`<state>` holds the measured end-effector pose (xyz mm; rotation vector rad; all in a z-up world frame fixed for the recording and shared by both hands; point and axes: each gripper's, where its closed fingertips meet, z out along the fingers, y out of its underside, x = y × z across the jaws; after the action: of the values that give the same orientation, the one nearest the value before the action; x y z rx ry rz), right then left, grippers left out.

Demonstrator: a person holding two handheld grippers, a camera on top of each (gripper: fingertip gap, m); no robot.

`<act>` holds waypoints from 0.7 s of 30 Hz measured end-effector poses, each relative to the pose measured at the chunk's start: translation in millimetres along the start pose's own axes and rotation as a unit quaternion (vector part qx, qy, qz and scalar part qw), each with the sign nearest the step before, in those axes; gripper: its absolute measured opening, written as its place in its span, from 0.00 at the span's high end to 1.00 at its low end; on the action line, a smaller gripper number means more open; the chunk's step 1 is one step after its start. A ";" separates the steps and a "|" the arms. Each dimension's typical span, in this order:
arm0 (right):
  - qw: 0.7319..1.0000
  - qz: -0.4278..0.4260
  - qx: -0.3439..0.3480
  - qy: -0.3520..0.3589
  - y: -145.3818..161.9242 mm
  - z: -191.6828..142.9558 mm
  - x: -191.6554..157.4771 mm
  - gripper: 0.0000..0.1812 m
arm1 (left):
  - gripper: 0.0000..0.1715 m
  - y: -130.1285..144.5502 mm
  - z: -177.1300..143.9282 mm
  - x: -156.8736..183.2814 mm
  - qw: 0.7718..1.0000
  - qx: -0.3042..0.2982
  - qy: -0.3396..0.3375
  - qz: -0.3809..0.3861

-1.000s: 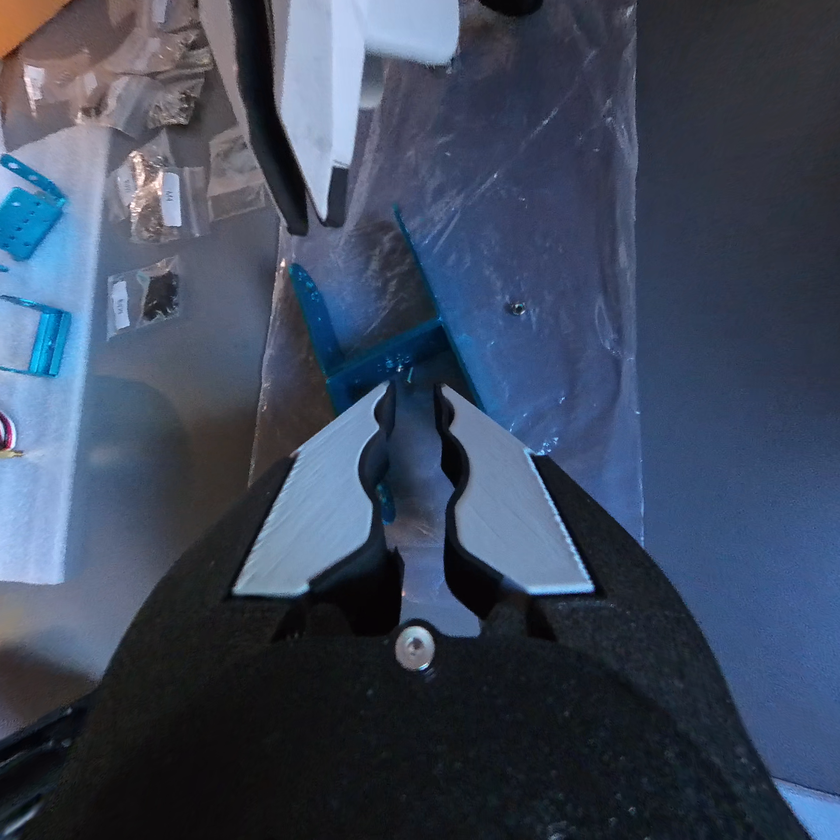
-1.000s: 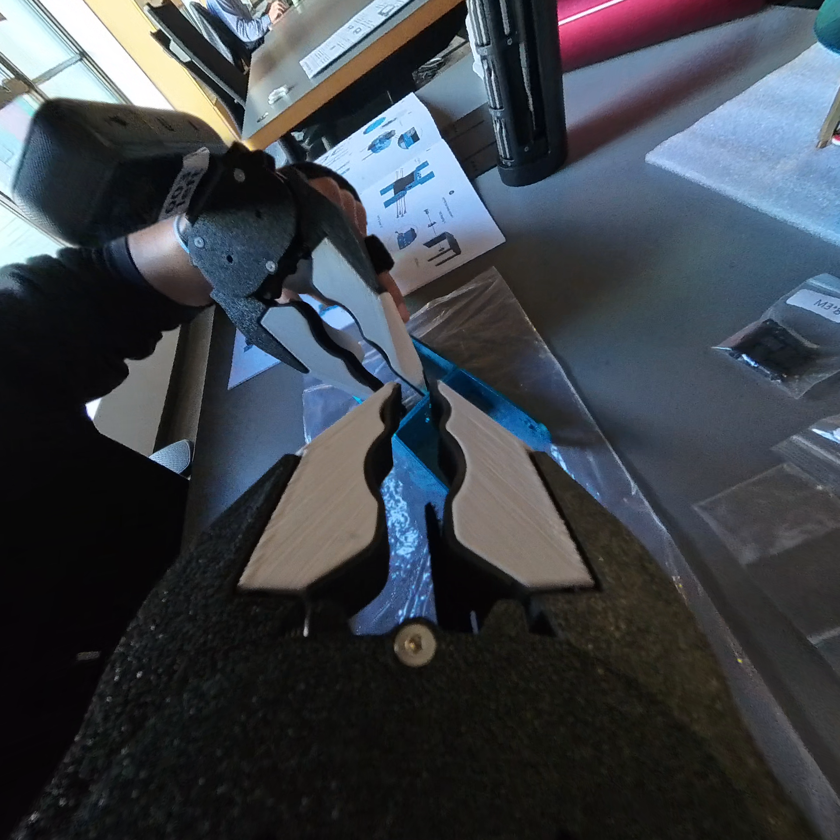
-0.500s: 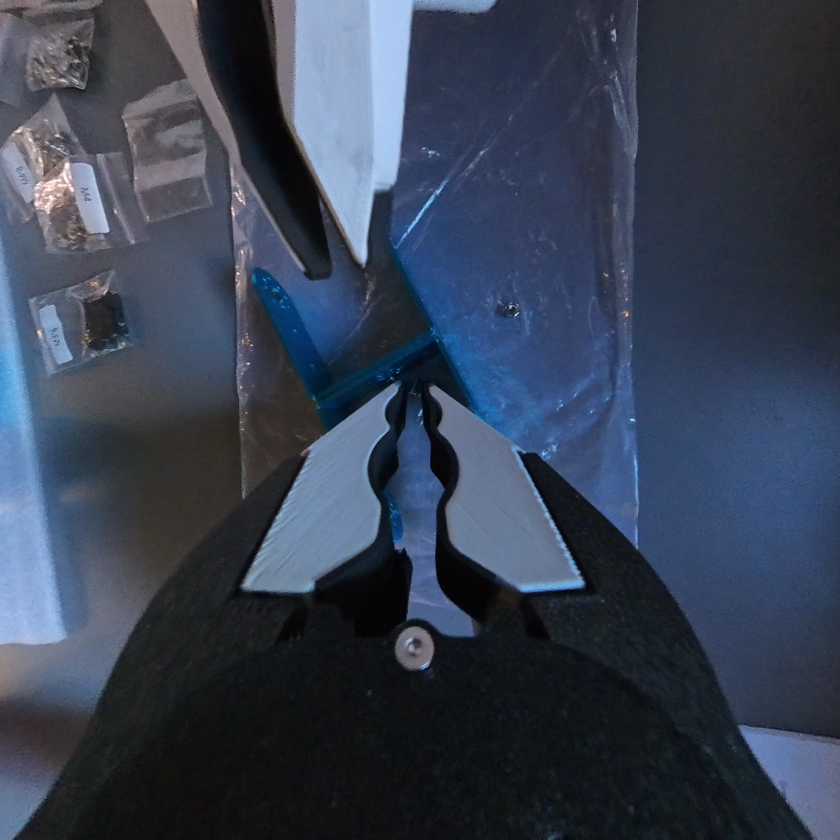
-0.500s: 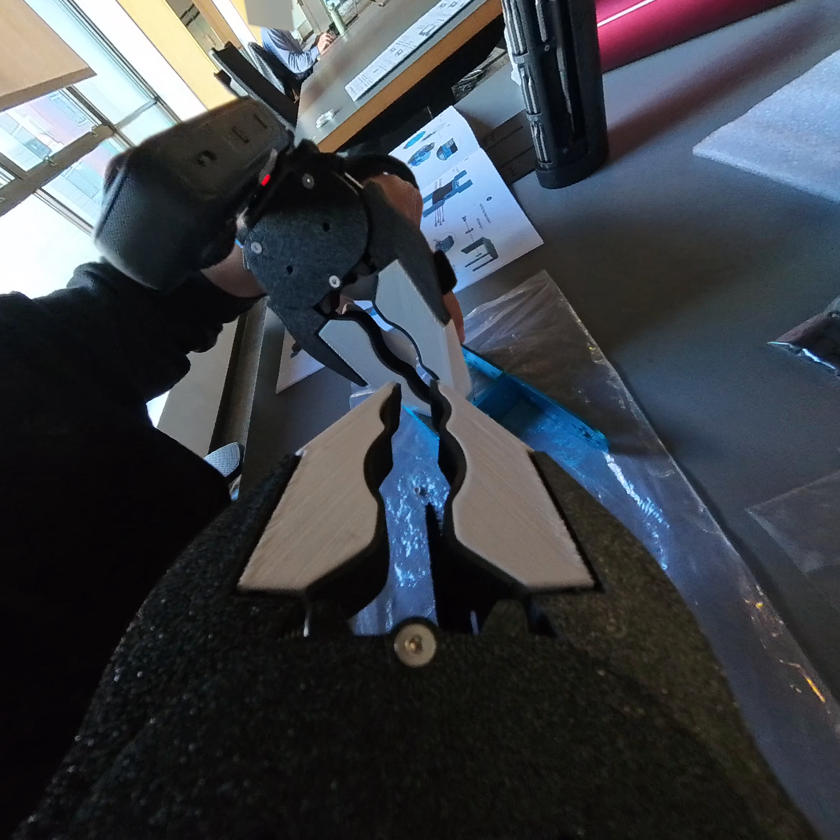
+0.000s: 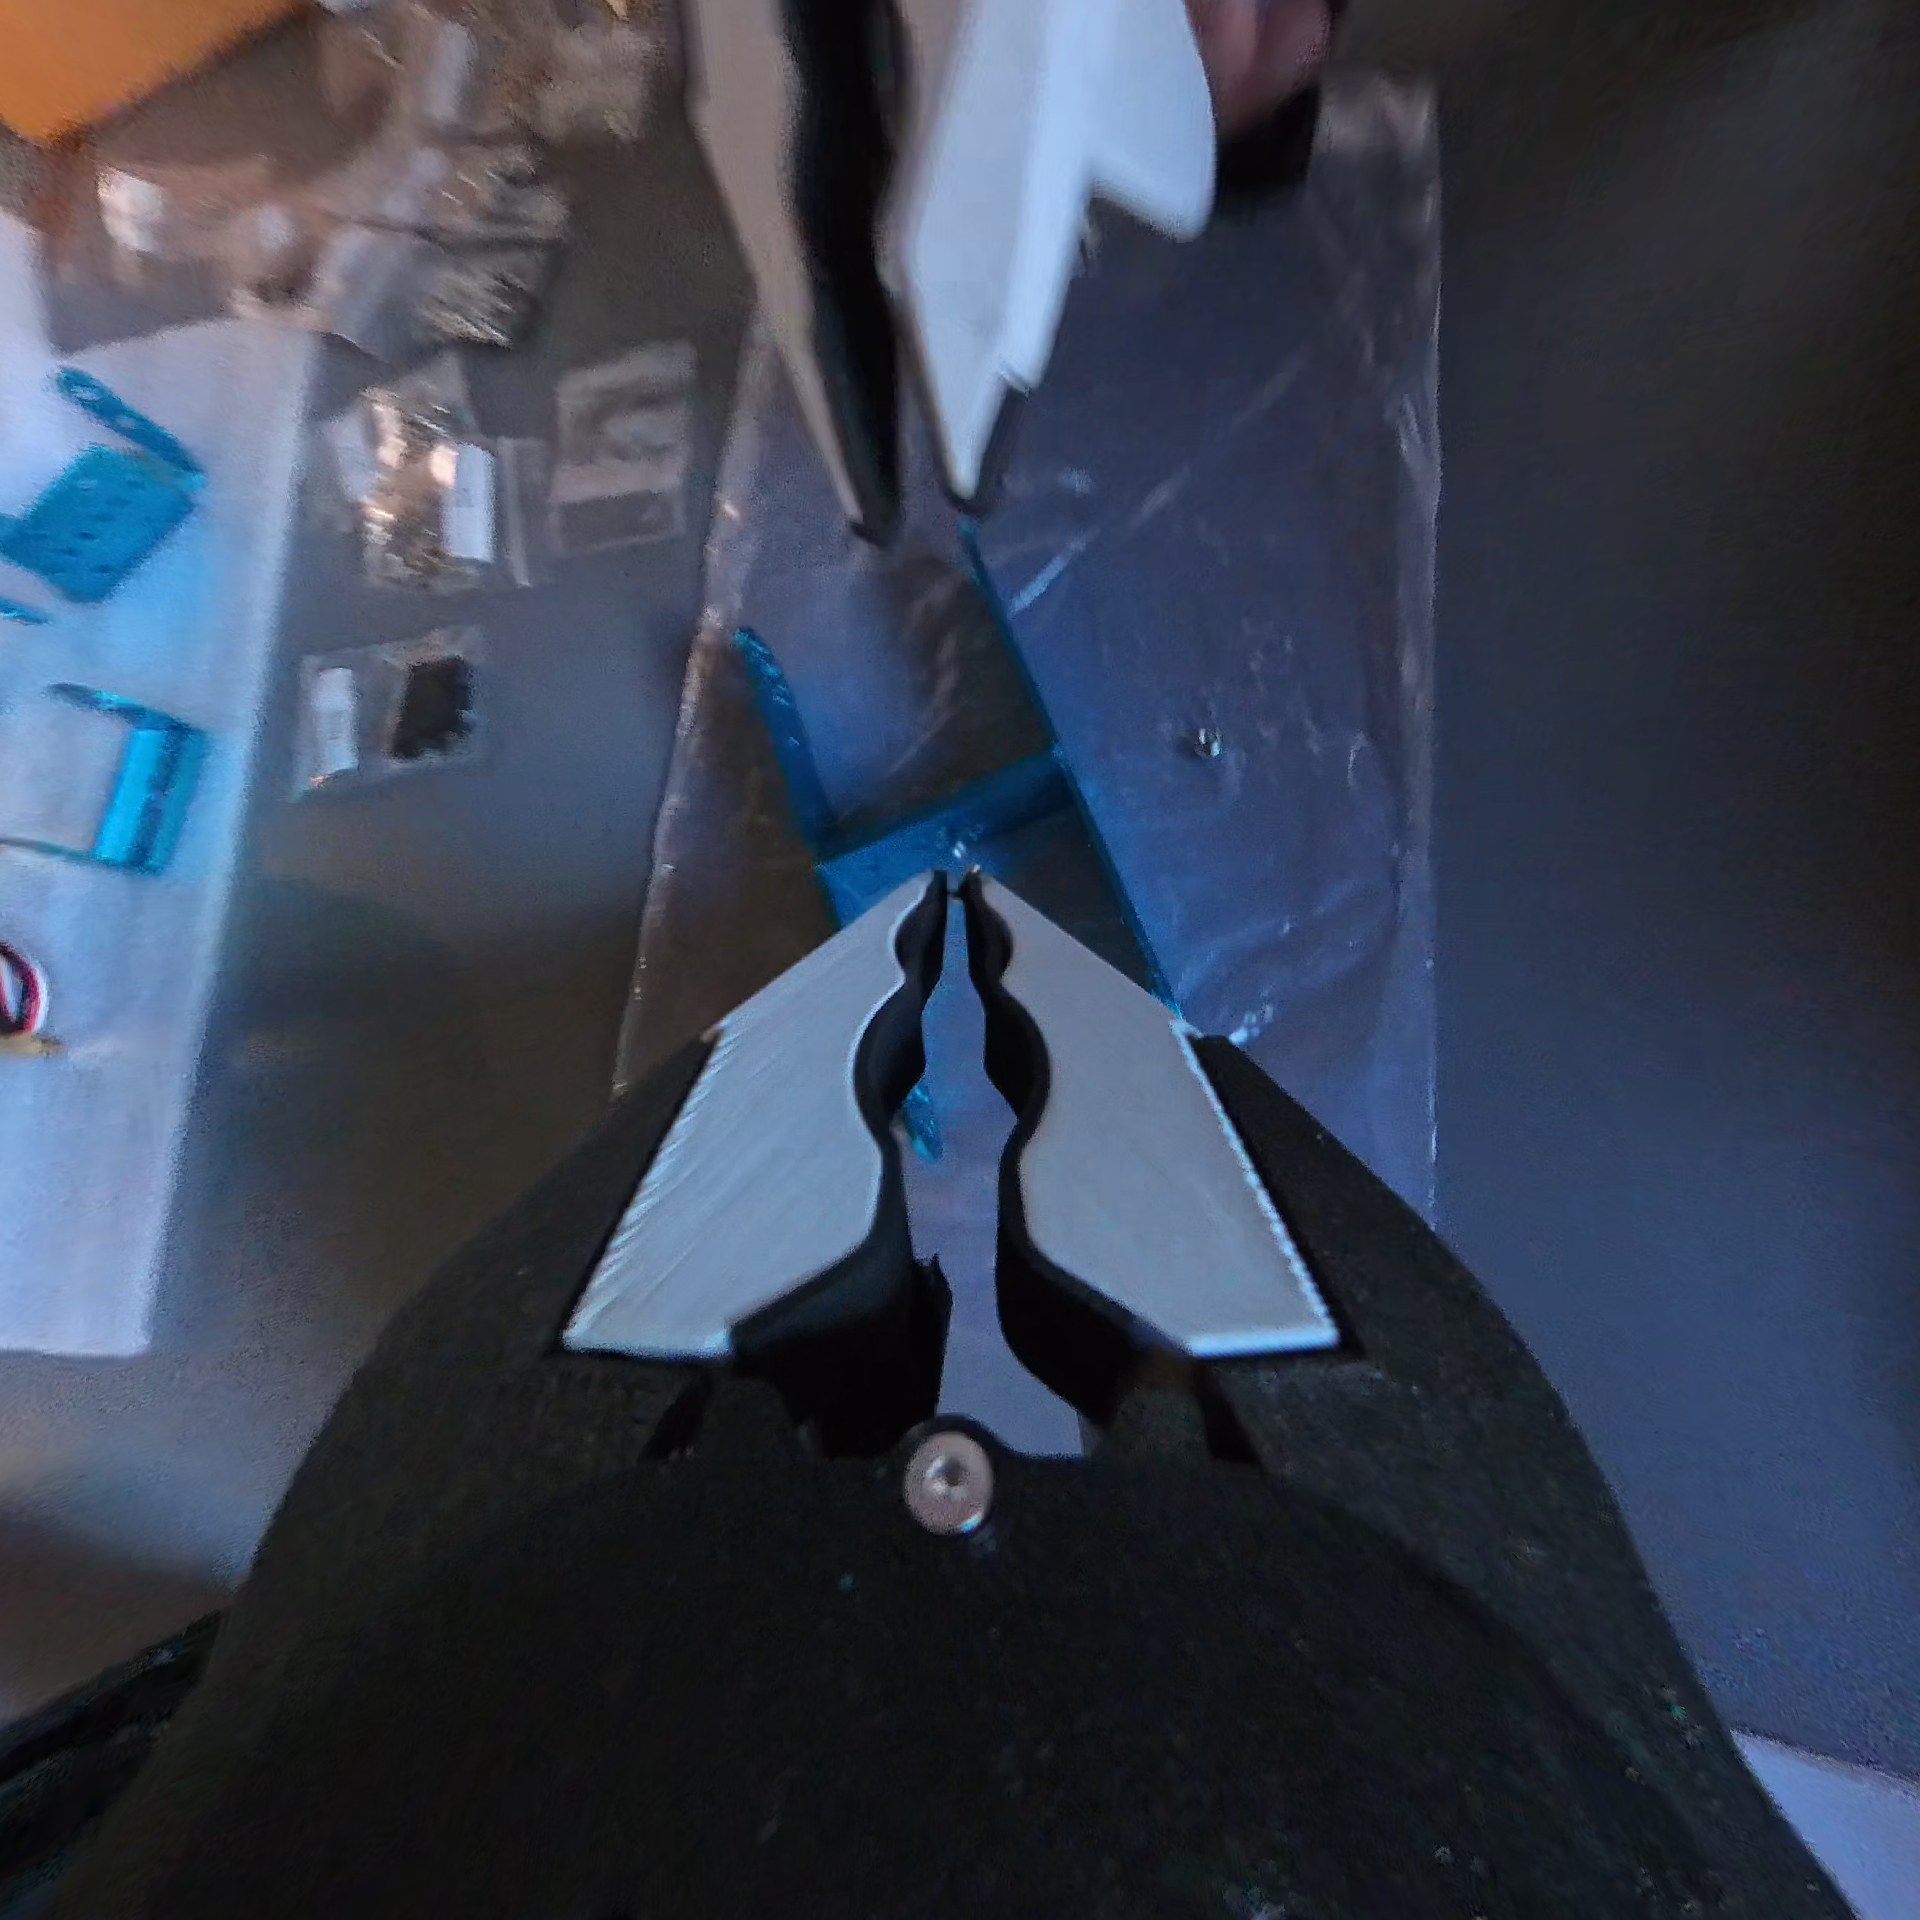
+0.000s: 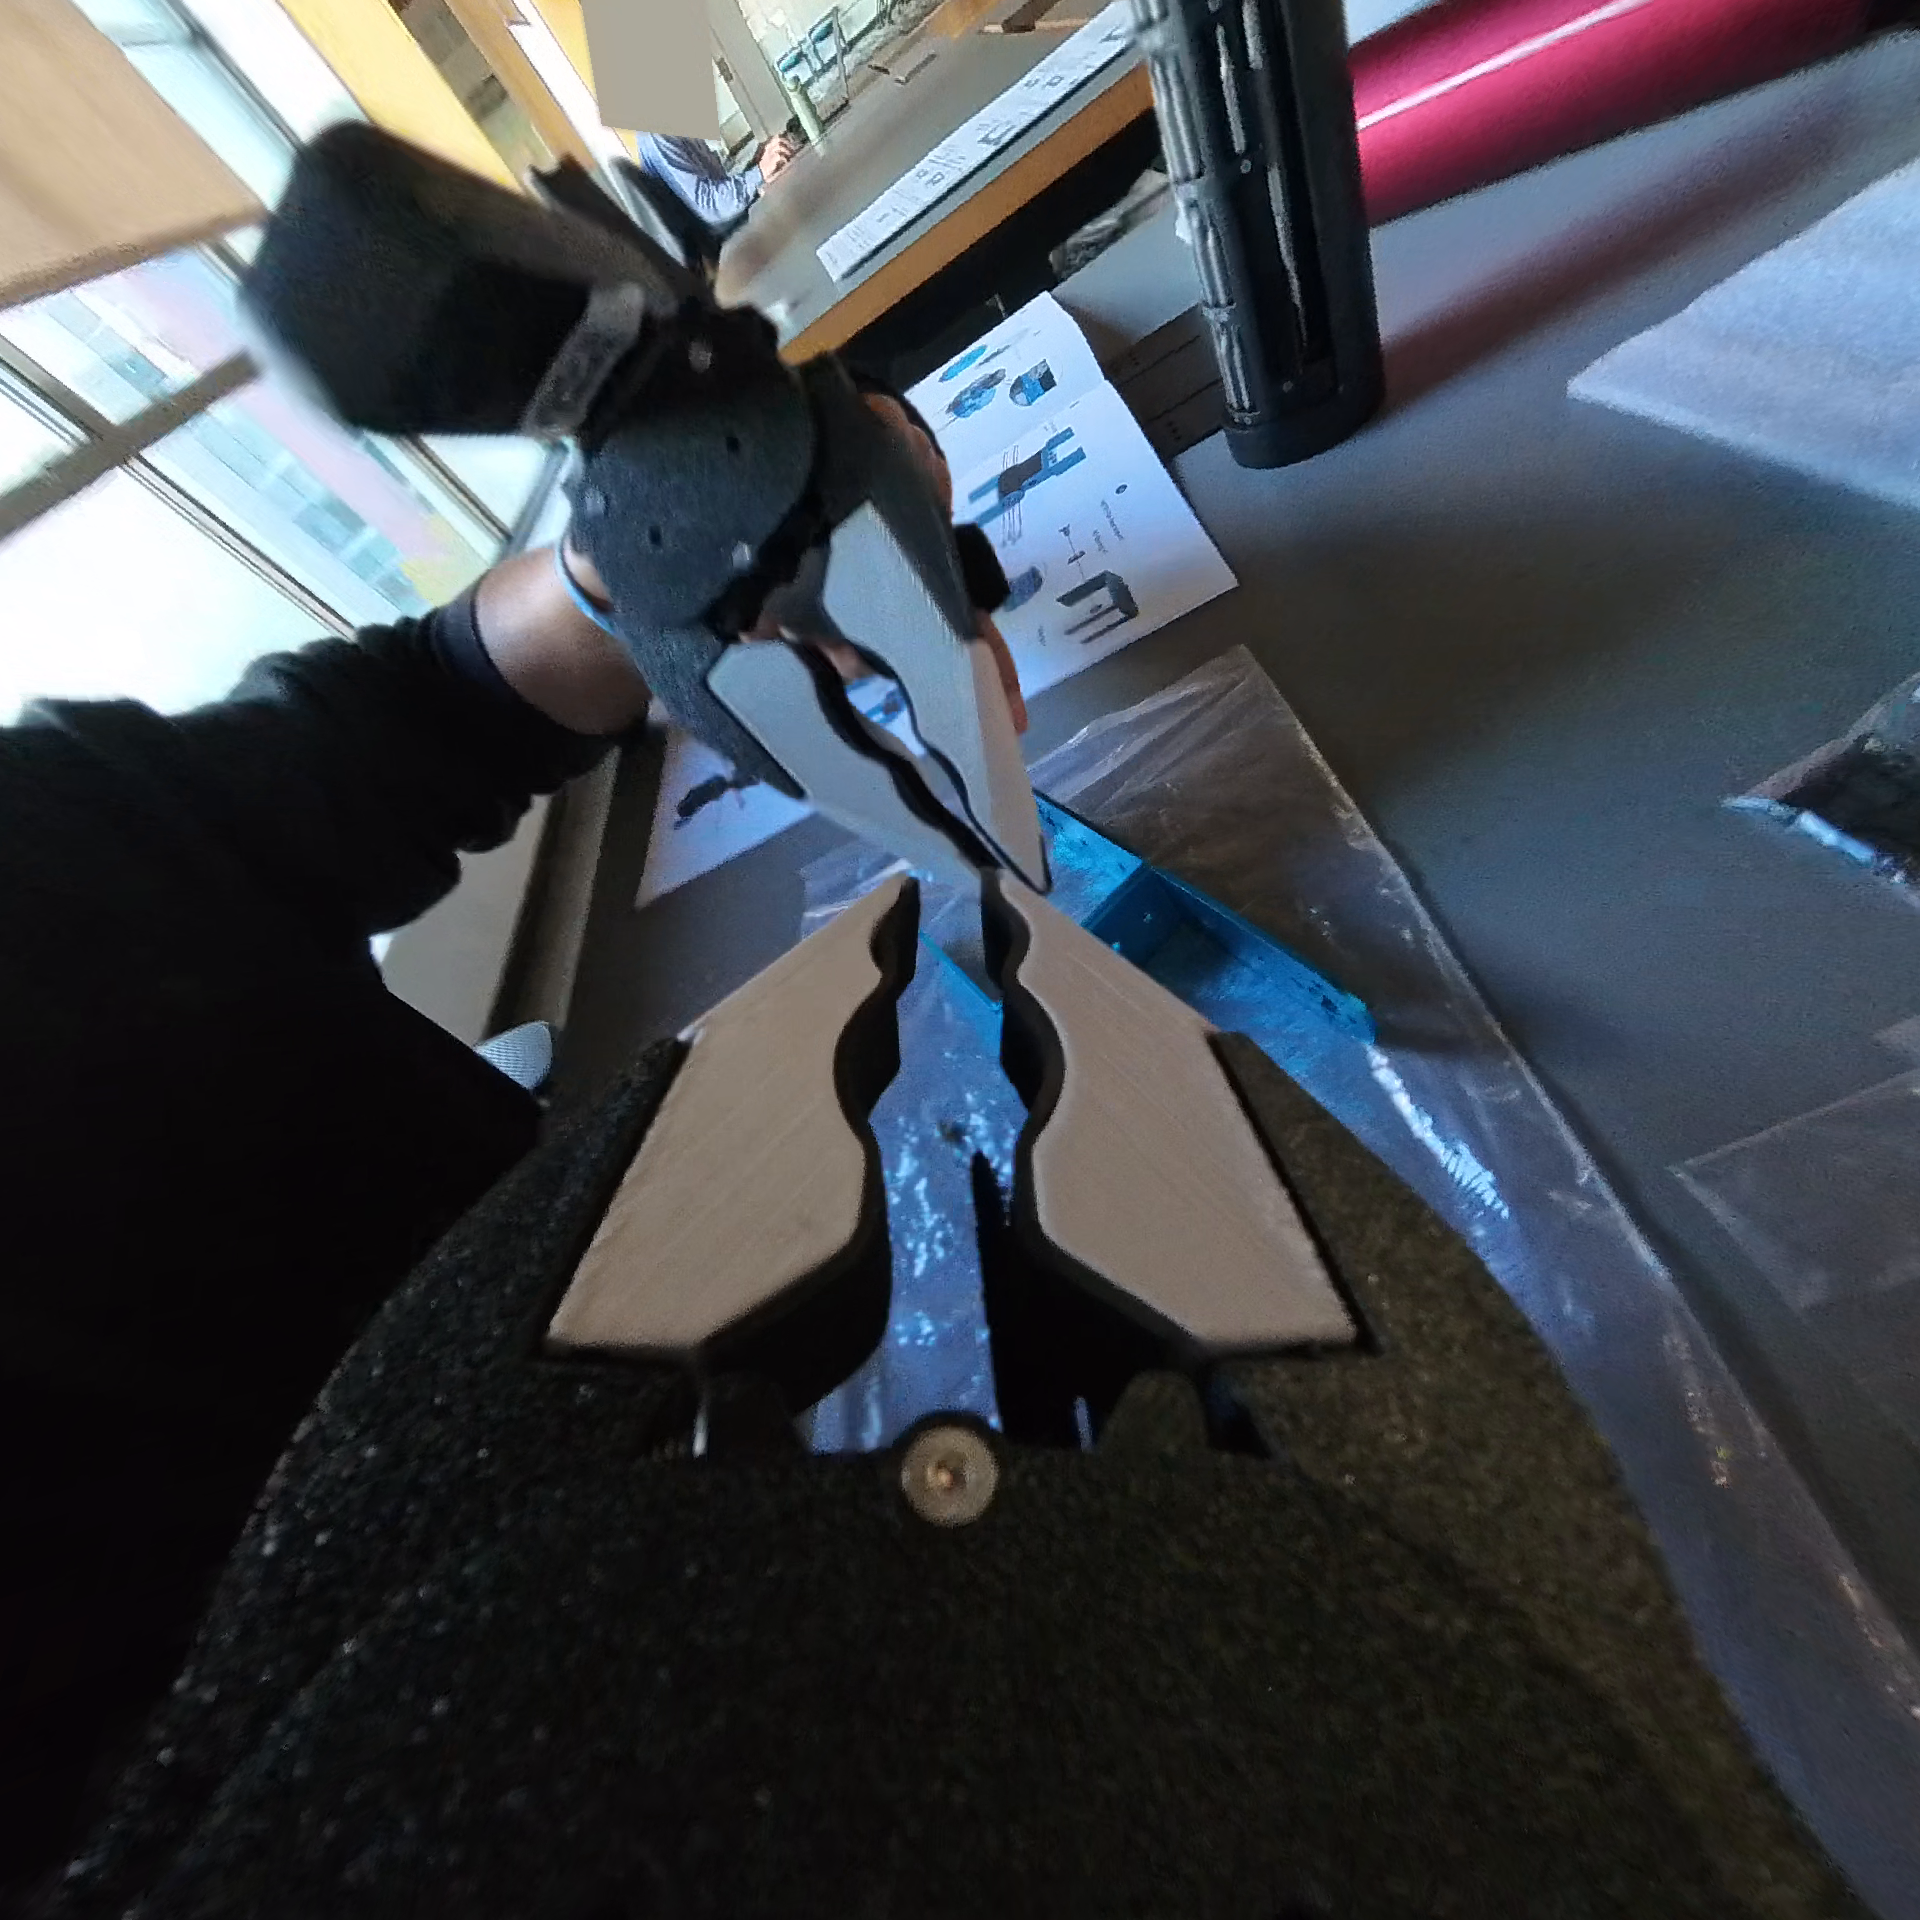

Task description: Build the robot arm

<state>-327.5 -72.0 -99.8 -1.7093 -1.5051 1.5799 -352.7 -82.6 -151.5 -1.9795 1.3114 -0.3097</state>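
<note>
A blue metal bracket lies on a clear plastic bag on the grey table. My left gripper is just above the bracket's cross bar. Its jaws are nearly together on a small silver screw at the tips. In the right wrist view the left gripper comes down from the upper left onto the bracket. My right gripper is open and empty, with its tips close to the left gripper's tips, above the bag. It also shows blurred at the top of the left wrist view.
A small loose nut lies on the bag right of the bracket. A white foam sheet at the left bears more blue parts. Small hardware bags lie beside it. An open instruction booklet and a black cylinder stand farther back. One gripper's finger ends stand about 6 centimeters off the other's.
My left gripper's jaws have closed from a clear gap to nearly together around the small screw on the bracket. My right gripper has drawn back from the bracket, still open.
</note>
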 end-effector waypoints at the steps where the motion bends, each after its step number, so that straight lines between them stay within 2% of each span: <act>1: 1.000 -0.029 0.002 0.008 -1.2 0.5 -0.3 0.94 | 0.98 -8.1 -7.2 -5.5 0.999 0.039 -0.009 -0.028; 3: 0.991 -0.123 0.014 0.046 -7.0 1.9 -0.4 0.92 | 0.99 -27.0 -22.6 -15.8 0.986 0.133 -0.013 -0.103; 5: 0.971 -0.216 0.037 0.091 -14.8 4.1 -3.2 0.90 | 0.99 -43.3 -35.8 -20.9 0.959 0.222 0.008 -0.176; 7: 0.962 -0.249 0.043 0.104 -16.3 8.6 -10.2 0.91 | 0.99 -55.9 -46.6 -13.6 0.933 0.287 0.059 -0.211; 8: 0.962 -0.250 0.048 0.096 -17.0 11.3 -15.8 0.88 | 0.99 -59.4 -50.8 -14.1 0.923 0.307 0.066 -0.223; 11: 0.956 -0.265 0.071 0.100 -23.3 12.8 -24.4 0.85 | 0.99 -67.5 -59.9 -10.8 0.895 0.341 0.113 -0.264; 15: 0.935 -0.317 0.078 0.136 -27.2 12.4 -28.1 0.87 | 0.99 -71.2 -62.0 -9.3 0.873 0.355 0.143 -0.303; 21: 0.926 -0.341 0.075 0.142 -25.0 14.0 -32.9 0.96 | 1.00 -69.3 -53.1 -0.7 0.885 0.334 0.145 -0.291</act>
<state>-344.3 -96.2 -67.6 -1.0847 -1.5433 0.9981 -334.3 -90.5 -66.5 -1.6904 0.5866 -1.2125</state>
